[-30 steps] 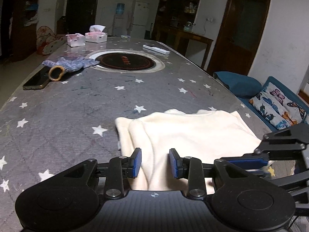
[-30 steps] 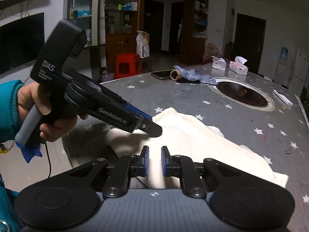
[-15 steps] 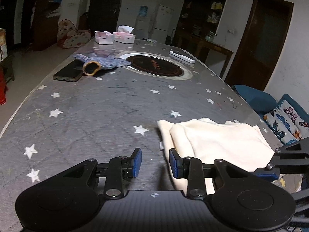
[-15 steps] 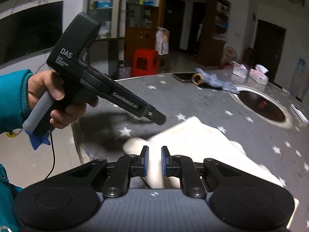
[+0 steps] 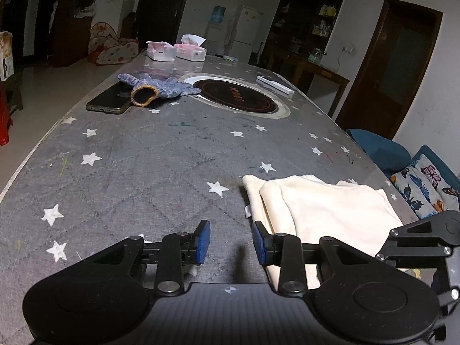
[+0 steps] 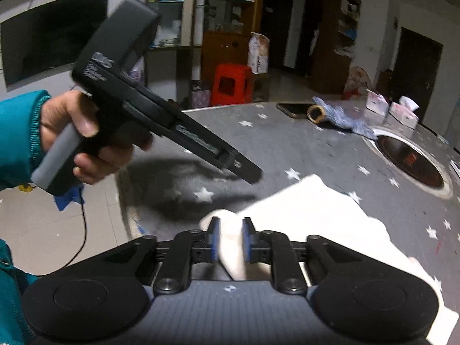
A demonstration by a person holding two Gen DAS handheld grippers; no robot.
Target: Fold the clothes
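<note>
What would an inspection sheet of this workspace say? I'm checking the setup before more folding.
Surface: grey star-print table, round dark hotplate set into it.
Job's things: cream garment, folded, at the near edge.
Clutter: phone, knit glove lying partly on it, two tissue boxes, white remote.
Grippers: left gripper open over bare table; right gripper opening, garment corner between its fingers.
Cables: black cord hanging below the left hand.
Surroundings: red stool, shelves, doors, blue sofa.
</note>
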